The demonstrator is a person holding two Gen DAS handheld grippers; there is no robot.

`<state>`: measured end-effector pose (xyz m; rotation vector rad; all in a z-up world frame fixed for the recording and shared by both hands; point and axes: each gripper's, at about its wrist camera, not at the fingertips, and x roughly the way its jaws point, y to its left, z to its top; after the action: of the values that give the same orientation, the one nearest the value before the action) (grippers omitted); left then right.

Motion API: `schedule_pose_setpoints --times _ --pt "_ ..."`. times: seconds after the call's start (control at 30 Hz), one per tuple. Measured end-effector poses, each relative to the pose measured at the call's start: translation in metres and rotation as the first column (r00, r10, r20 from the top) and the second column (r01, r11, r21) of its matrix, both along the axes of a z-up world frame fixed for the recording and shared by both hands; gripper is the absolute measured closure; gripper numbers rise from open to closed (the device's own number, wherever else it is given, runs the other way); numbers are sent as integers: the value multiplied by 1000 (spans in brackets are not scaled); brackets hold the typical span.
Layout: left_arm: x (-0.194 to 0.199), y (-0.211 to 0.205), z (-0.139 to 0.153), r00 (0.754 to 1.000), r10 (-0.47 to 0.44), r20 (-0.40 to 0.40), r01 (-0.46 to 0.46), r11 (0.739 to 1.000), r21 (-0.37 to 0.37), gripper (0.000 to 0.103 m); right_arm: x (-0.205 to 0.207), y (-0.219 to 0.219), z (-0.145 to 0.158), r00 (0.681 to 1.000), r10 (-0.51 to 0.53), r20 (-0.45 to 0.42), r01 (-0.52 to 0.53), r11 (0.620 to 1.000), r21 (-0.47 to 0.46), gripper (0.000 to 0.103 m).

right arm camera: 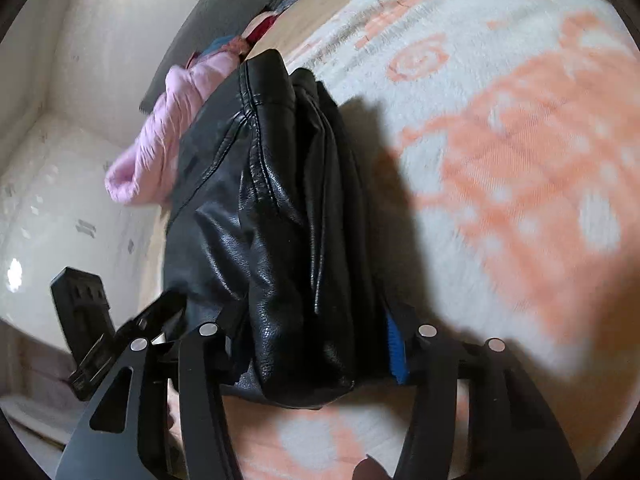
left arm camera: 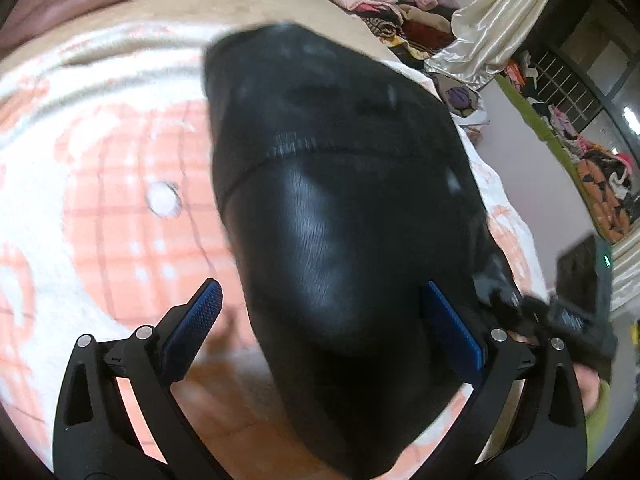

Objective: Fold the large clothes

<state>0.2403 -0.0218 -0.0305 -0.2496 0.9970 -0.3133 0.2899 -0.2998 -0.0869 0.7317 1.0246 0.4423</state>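
Note:
A black leather jacket (left arm camera: 340, 208) lies bunched on a bed covered by a white and orange patterned blanket (left arm camera: 104, 184). My left gripper (left arm camera: 320, 312) is open, its blue-padded fingers (left arm camera: 196, 320) wide apart on either side of the jacket, above it. In the right wrist view the folded jacket (right arm camera: 280, 216) fills the space between the fingers of my right gripper (right arm camera: 312, 344). Only one blue pad (right arm camera: 396, 352) shows beside the leather; the other is hidden, so the grip is unclear.
A pink quilted garment (right arm camera: 160, 136) lies at the bed's far edge by the white wall. Piles of folded clothes (left arm camera: 384, 4) and a cream curtain (left arm camera: 492, 20) stand beyond the bed. The other gripper's body (left arm camera: 576, 312) shows at right.

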Motion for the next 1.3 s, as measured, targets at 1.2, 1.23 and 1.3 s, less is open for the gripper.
schedule_pose_setpoints --times 1.2,1.23,1.3 --pt "0 -18 2 998 -53 41 46 987 154 9 84 38 52 964 107 245 -25 948 -317 67" --pt "-1 -19 3 998 -54 40 47 987 152 9 83 40 54 958 121 258 -32 945 -325 74" --pt "-4 -22 2 998 -57 41 51 987 152 9 80 40 58 951 135 278 -46 952 -303 84"
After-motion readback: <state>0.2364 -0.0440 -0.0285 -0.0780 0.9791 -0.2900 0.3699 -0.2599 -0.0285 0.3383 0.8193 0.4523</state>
